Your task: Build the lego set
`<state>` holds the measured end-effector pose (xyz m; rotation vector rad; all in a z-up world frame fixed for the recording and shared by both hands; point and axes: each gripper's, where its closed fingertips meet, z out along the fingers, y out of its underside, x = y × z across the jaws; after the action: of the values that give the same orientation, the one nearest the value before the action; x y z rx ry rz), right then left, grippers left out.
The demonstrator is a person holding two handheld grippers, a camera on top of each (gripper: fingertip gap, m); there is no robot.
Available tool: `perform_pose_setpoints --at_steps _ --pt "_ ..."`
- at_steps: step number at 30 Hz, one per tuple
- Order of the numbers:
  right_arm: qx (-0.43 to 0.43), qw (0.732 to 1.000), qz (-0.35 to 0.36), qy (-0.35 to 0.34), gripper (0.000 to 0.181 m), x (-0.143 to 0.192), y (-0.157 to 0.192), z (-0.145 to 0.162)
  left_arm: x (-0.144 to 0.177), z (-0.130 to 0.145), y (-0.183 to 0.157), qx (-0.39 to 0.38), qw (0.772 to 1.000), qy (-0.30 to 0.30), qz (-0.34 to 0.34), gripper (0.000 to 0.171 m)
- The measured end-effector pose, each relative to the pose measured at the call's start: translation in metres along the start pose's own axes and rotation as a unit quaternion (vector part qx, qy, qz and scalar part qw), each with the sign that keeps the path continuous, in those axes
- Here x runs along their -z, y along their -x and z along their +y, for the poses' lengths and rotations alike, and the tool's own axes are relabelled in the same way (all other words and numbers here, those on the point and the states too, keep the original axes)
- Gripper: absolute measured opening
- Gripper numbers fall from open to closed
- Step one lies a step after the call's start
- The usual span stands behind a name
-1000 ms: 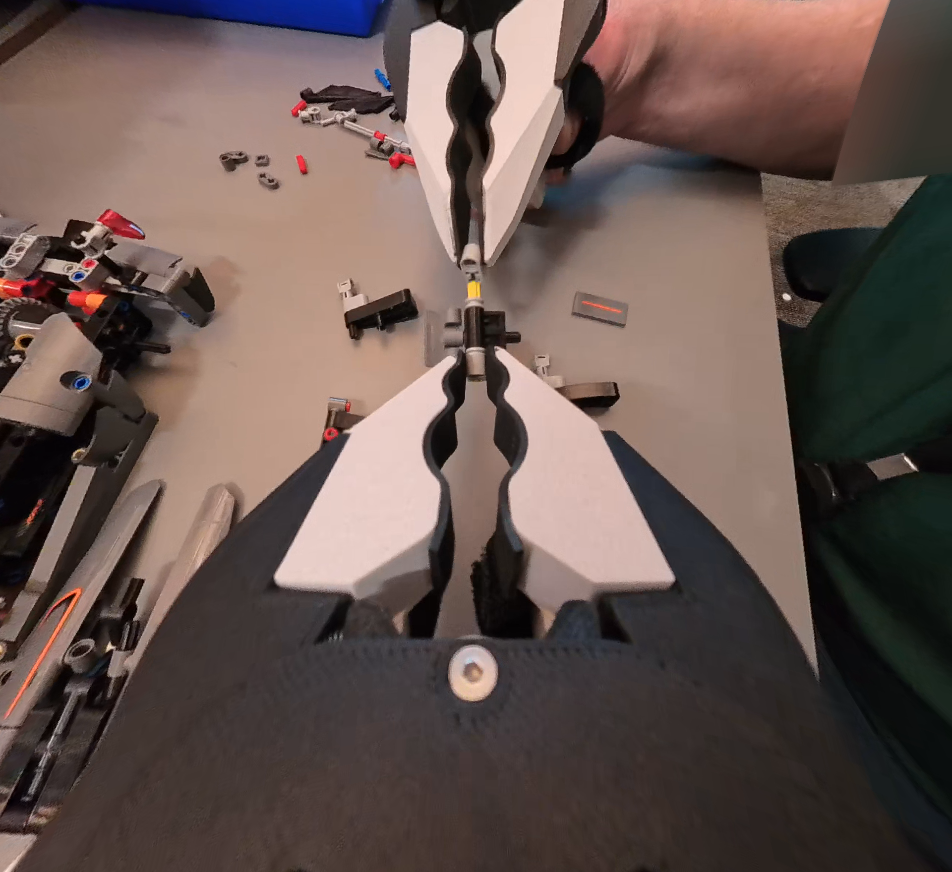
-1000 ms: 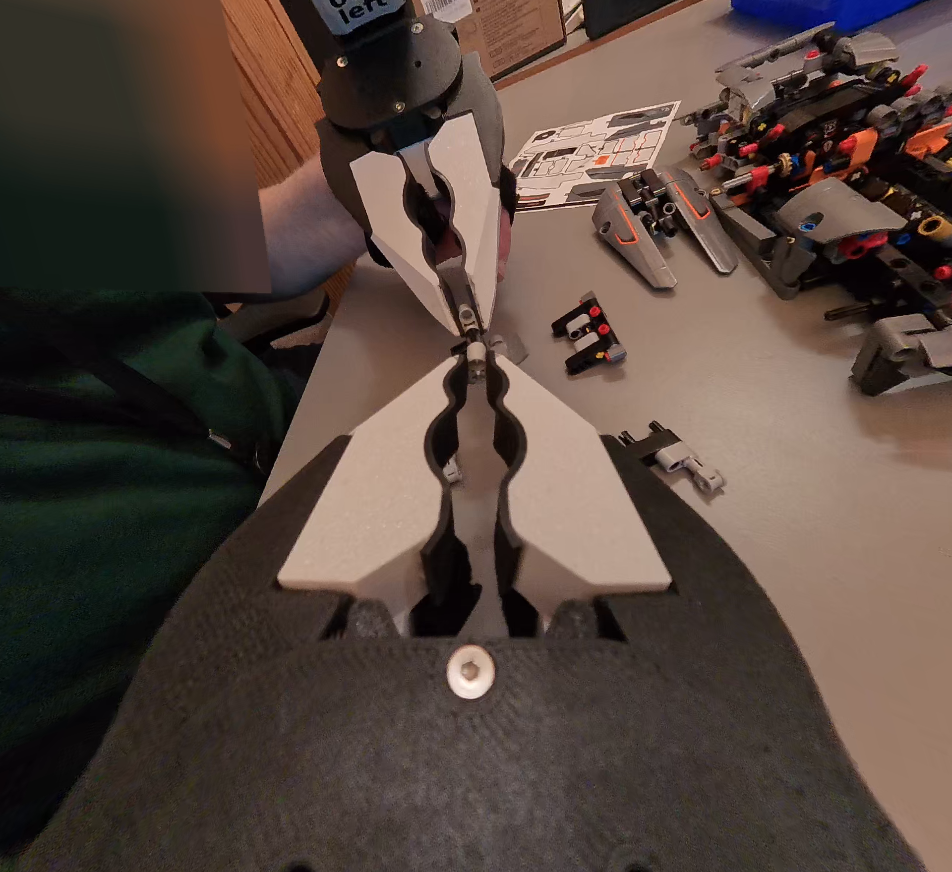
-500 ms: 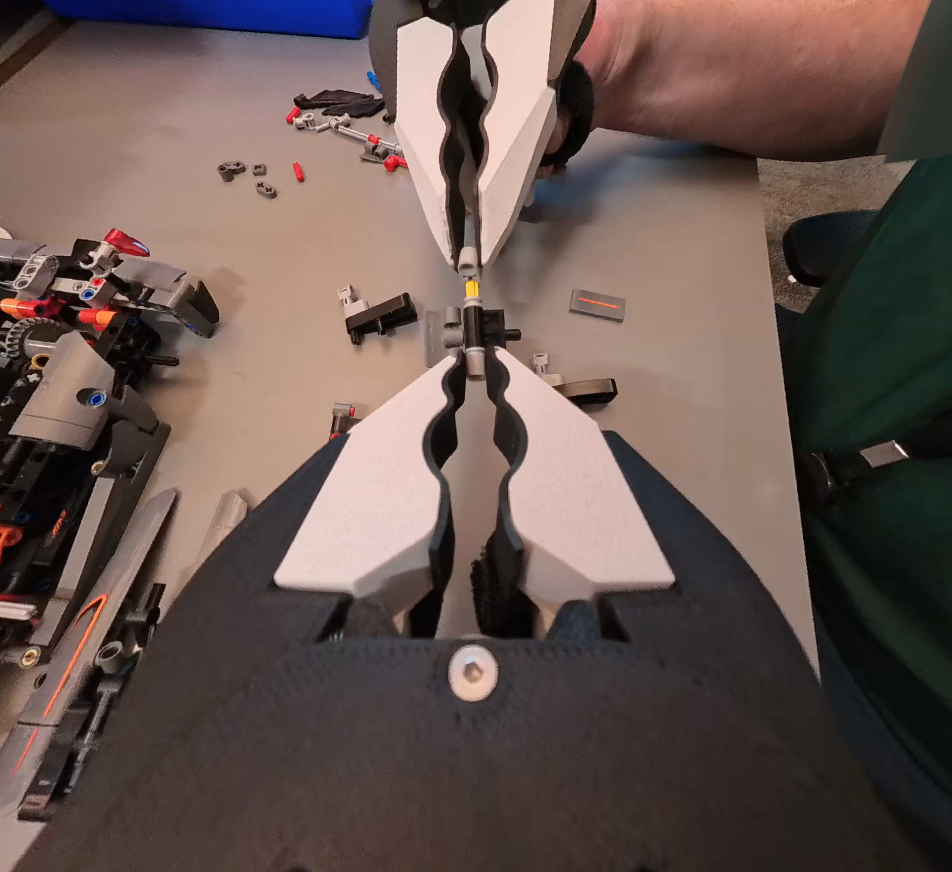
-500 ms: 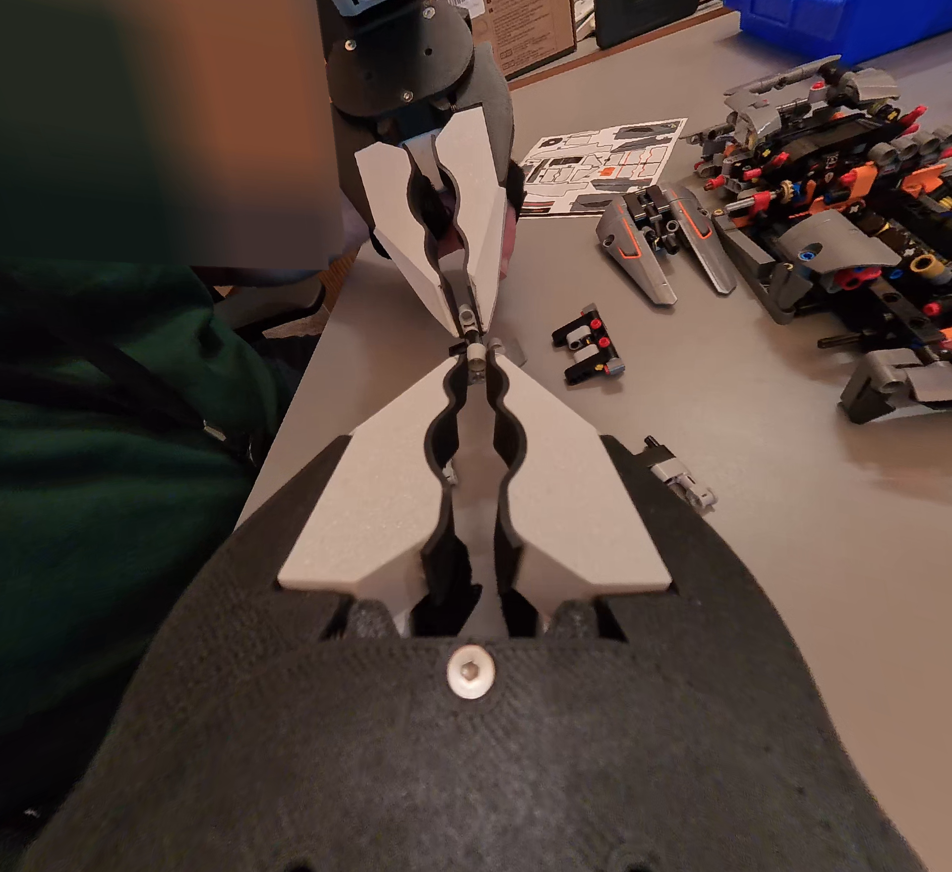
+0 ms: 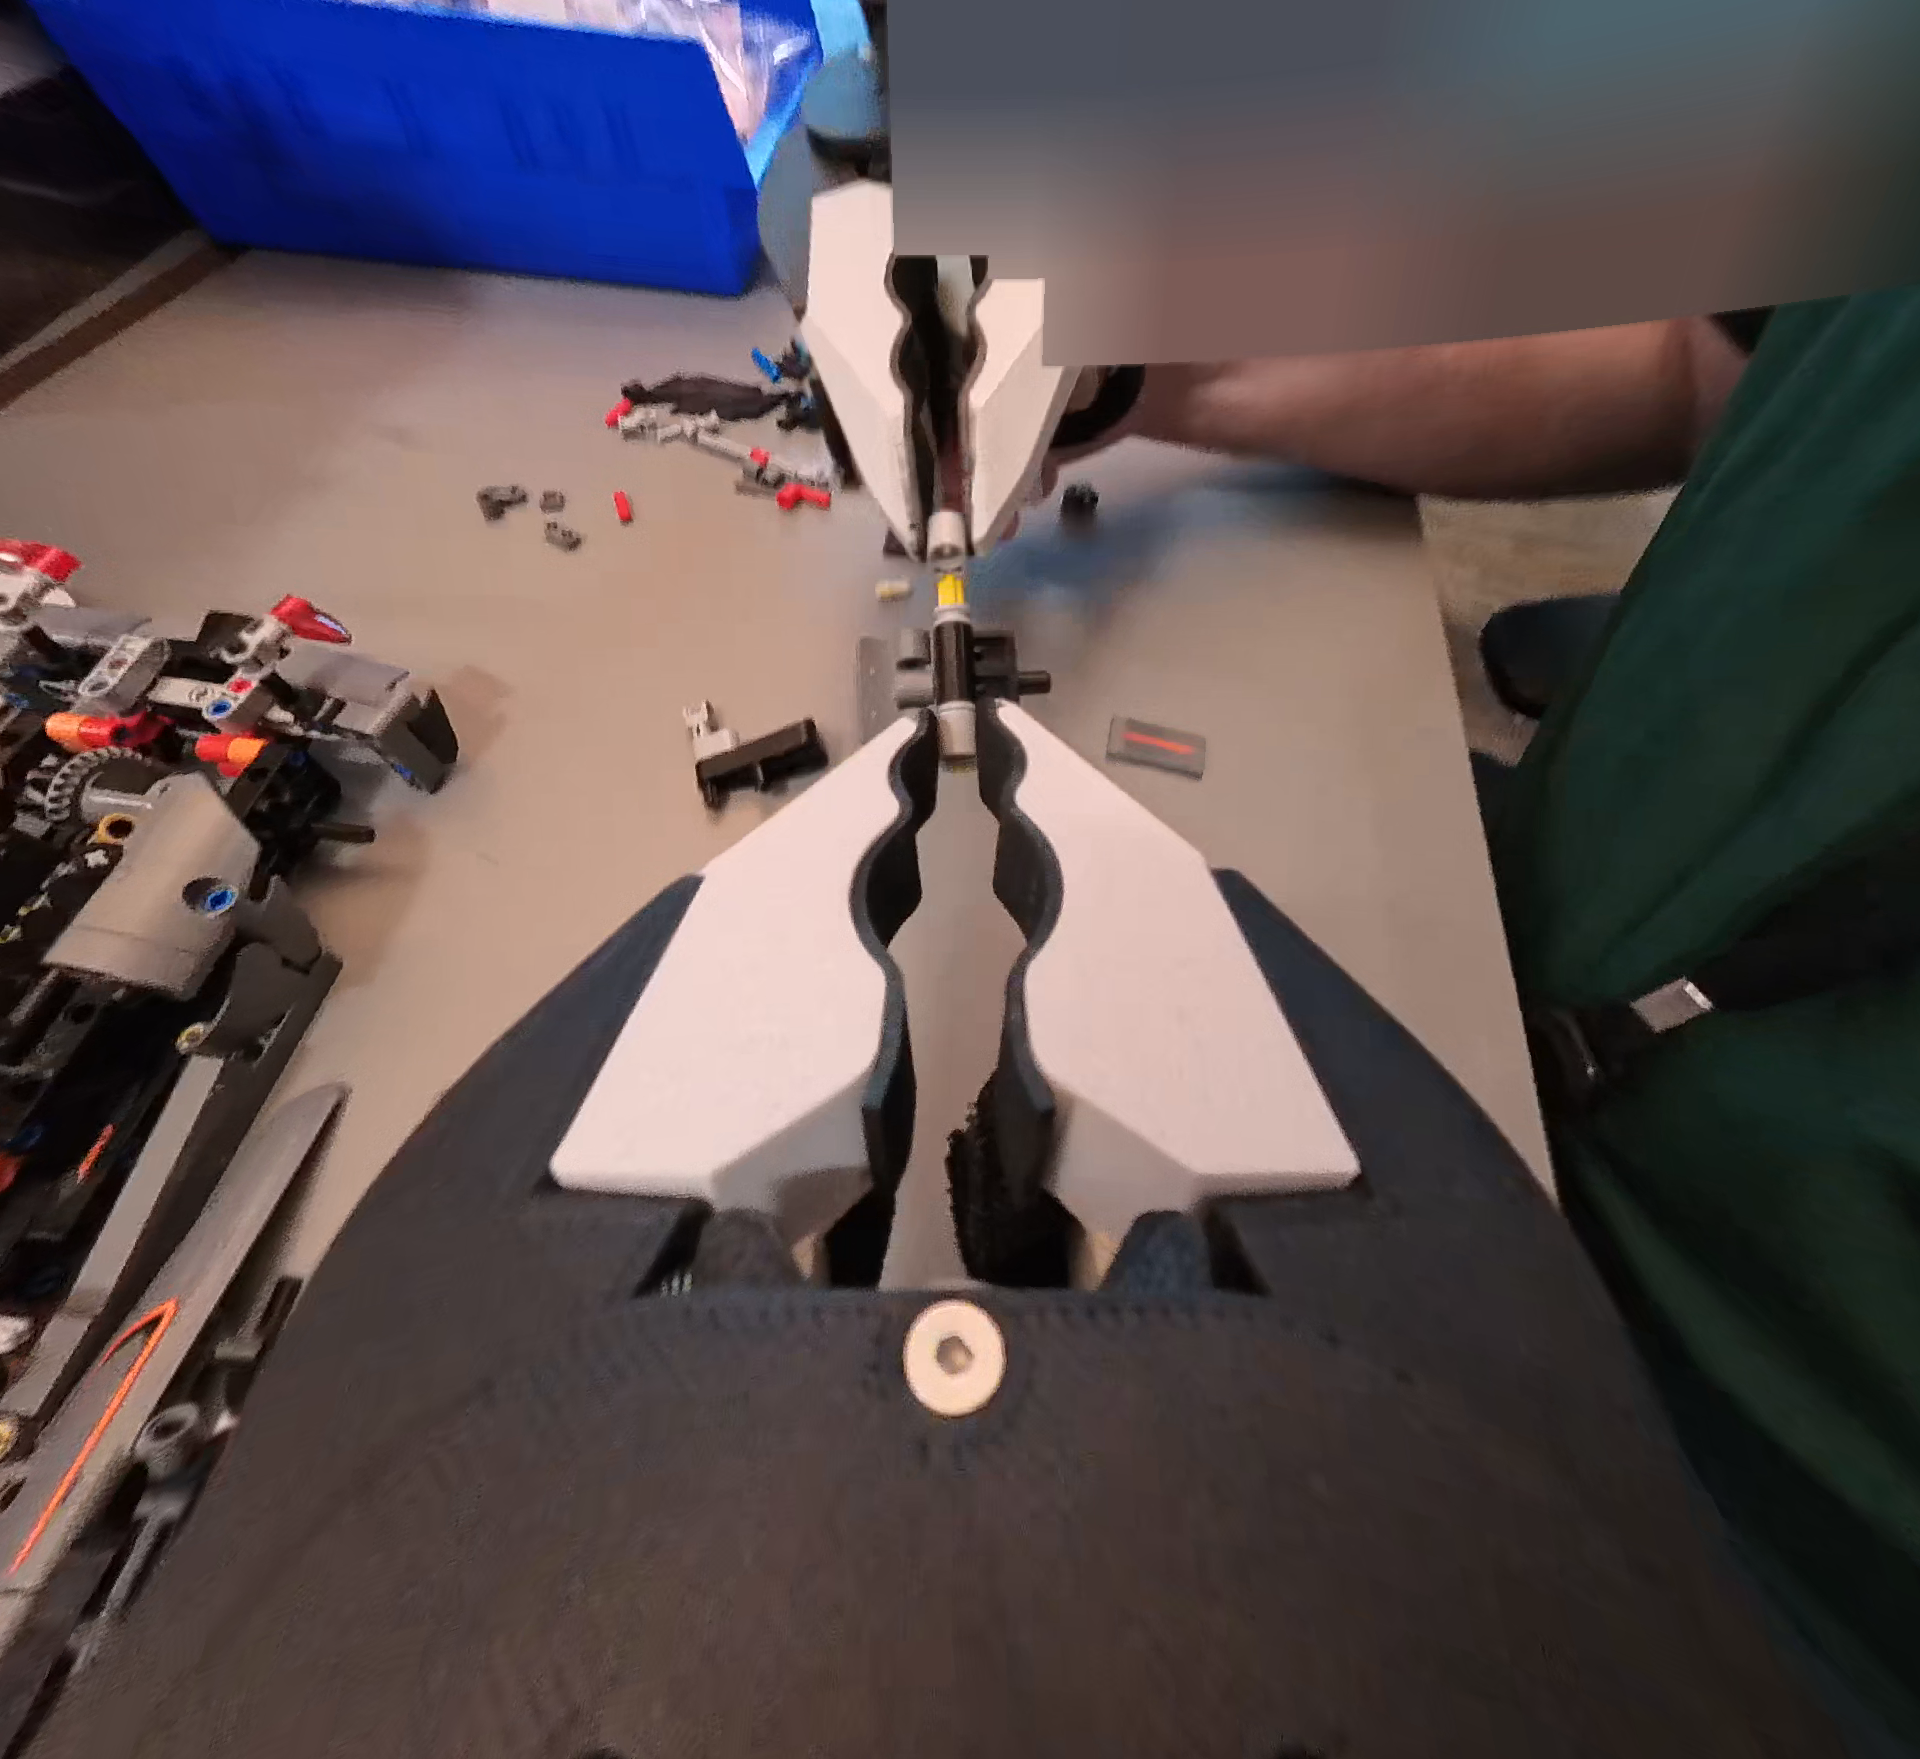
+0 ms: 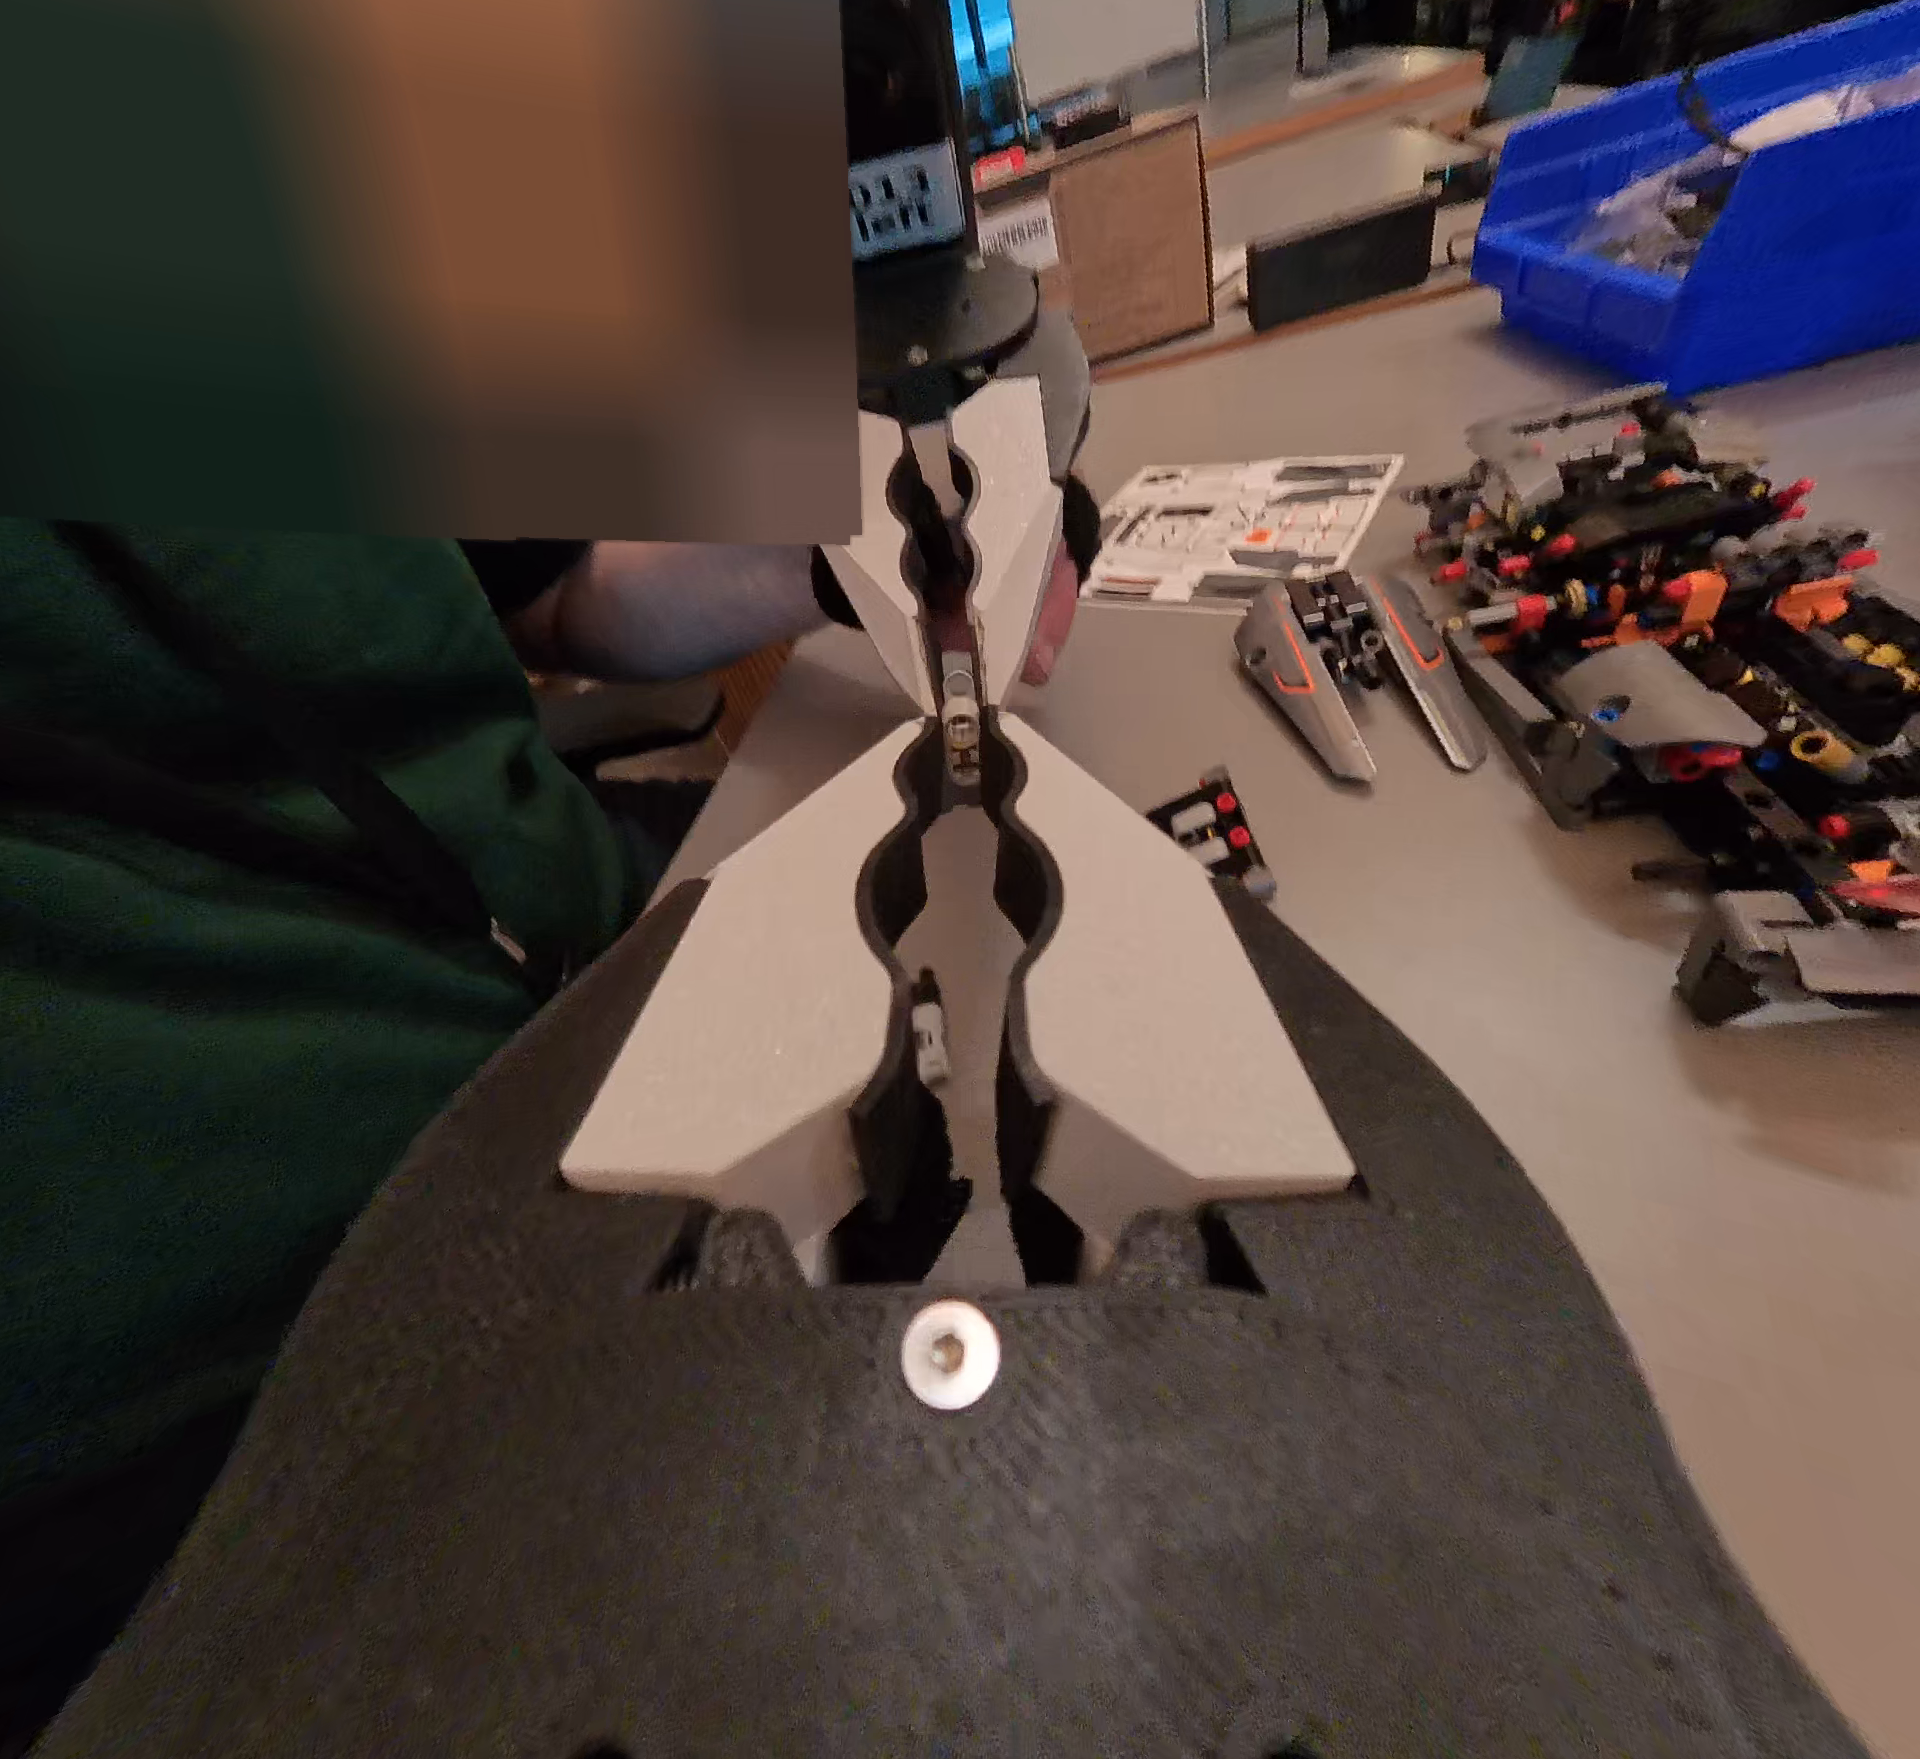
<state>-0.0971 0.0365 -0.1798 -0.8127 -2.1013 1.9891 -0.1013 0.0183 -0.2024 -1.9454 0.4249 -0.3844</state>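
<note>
Currently, item by item:

- Left gripper (image 5: pixel 954 730): clenched on a small sub-assy (image 5: pixel 958 670), black axle w/ grey connectors and a yellow bush at its far end, held just ahead of the tips, above the table (image 5: pixel 1247 670).
- Right gripper (image 6: pixel 961 753): clenched on a light grey sleeve piece (image 6: pixel 962 735), tip to tip w/ the left gripper. From the left wrist view the sleeve sits in line w/ the axle's yellow end, a small gap showing; not yet mated, by my reading.
- Main model (image 6: pixel 1662 670): large dark chassis w/ orange, red and grey parts, well off to right gripper's right. Part-built; open framing, few panels on.
- Wing-shaped grey sub-assy w/ orange stripes (image 6: pixel 1351 670): loose, between gripper and model.
- Sticker sheet (image 6: pixel 1247 514): beyond it, flat on table.
- Black bracket piece (image 5: pixel 758 759): just left of left gripper tips.
- Dark tile w/ red stripe (image 5: pixel 1156 745): just right of same.
- Scattered small pins and links (image 5: pixel 717 431): farther ahead-left.
- Blue bin (image 5: pixel 416 99): far ahead-left, bagged parts inside.

Progress est.: mid-build. Left: seat sleeve, fit sub-assy to chassis, add loose pieces.
</note>
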Motion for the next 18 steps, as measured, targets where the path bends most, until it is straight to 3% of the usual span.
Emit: perform_pose_setpoints --at_steps 3,18 --pt "-0.008 0.999 -0.021 -0.035 0.004 0.004 0.006 -0.012 0.002 -0.013 -0.003 0.010 0.999 -0.037 0.011 0.005" --pt "-0.003 0.993 -0.064 -0.102 0.004 0.012 0.019 -0.038 0.008 -0.043 -0.010 0.021 0.993 -0.107 0.039 0.005"
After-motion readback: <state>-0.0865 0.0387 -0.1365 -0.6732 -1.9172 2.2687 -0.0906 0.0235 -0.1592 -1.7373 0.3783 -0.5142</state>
